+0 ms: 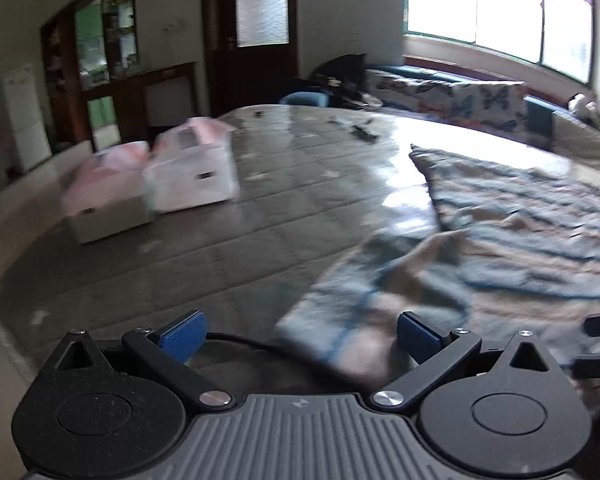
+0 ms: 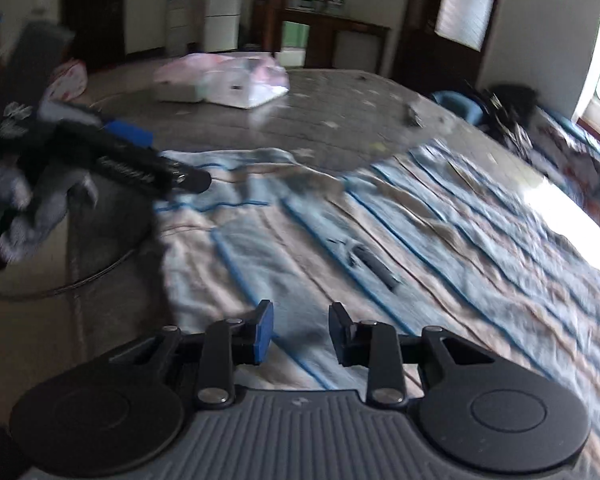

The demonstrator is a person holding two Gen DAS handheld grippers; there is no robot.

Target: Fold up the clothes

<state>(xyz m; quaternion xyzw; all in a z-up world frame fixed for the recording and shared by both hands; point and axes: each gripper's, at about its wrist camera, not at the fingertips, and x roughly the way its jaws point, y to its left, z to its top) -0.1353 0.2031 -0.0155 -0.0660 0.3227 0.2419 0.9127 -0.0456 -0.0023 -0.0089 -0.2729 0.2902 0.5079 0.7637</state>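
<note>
1. Nearest the left wrist camera, the left tongs [image 1: 299, 336] stand spread wide, their blue pads [image 1: 182, 335] far apart and nothing between them.
2. Just beyond those pads lies a rumpled corner of the striped cloth [image 1: 520, 232], blue and beige, partly folded over on itself.
3. That cloth lies on a grey quilted mattress [image 1: 228, 256] and reaches away to the right, toward the bright window [image 1: 496, 4].
4. Two white boxes [image 1: 152, 188] with pinkish contents sit side by side, touching, on the mattress's far left part, well apart from the cloth.
5. A few small dark items [image 1: 362, 132] lie on the mattress near its far edge; blur hides what they are.
6. From the right wrist view, the right tongs [image 2: 300, 334] are parted with a moderate gap, holding nothing, and hover over the striped cloth [image 2: 440, 232].
7. A small dark oblong object [image 2: 374, 264] rests on the cloth just ahead of the right tongs; it is too blurred to identify.
8. At the left of that view, the left tongs [image 2: 168, 160] appear from the side, held by a gloved hand [image 2: 28, 196] above the cloth's near edge.
9. A dark cable [image 2: 80, 280] curves across the mattress [image 2: 300, 120] below that hand.
10. Both views are smeared by motion blur.
</note>
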